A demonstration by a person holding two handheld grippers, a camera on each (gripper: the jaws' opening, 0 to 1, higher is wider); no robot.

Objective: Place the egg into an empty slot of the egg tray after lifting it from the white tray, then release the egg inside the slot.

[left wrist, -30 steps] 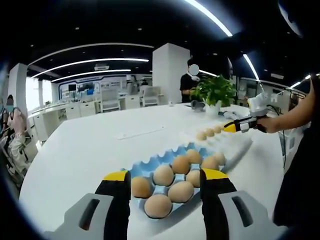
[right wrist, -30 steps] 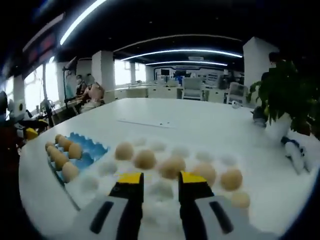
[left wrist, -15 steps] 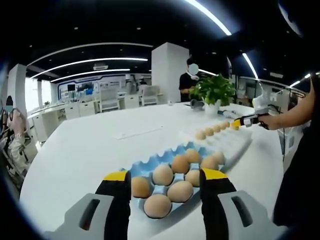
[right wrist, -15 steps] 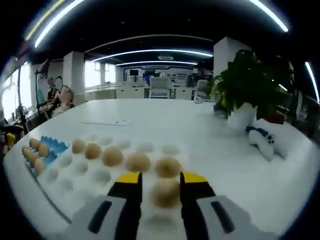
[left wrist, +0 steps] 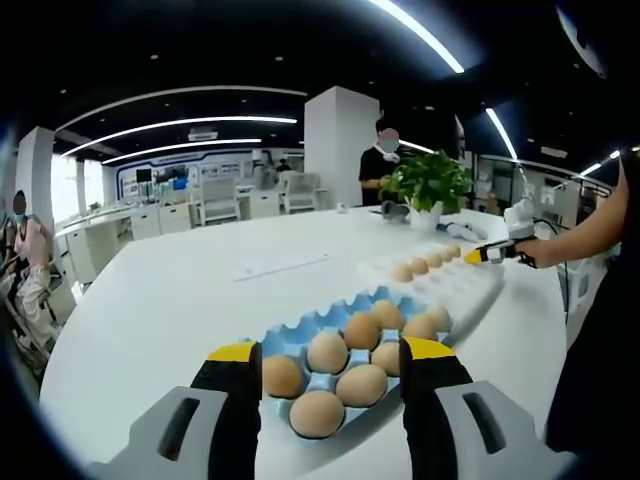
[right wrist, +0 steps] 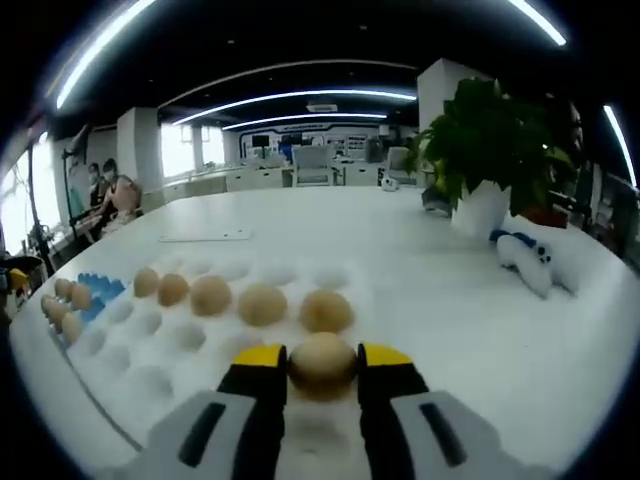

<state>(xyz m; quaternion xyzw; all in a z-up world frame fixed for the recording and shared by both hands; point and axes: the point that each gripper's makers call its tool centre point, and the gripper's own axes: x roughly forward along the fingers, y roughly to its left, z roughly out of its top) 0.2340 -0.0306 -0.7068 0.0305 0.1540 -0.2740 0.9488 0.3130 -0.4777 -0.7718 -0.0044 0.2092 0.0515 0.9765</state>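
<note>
In the right gripper view, our right gripper (right wrist: 322, 362) has an egg (right wrist: 322, 363) between its yellow-tipped jaws, which sit close against both of its sides, low over the near edge of the white tray (right wrist: 190, 335). A row of five more eggs lies further along that tray, and the blue egg tray (right wrist: 92, 288) sits just past its far left end. A potted plant (right wrist: 490, 150) stands on the white worktop (right wrist: 420, 260) behind.

In the left gripper view, our left gripper (left wrist: 325, 352) hovers with its jaws wide apart and holding nothing, just above the blue egg tray (left wrist: 300, 335), which carries seven eggs. The white tray (left wrist: 455, 290) lies beyond it, touching its far end.
</note>
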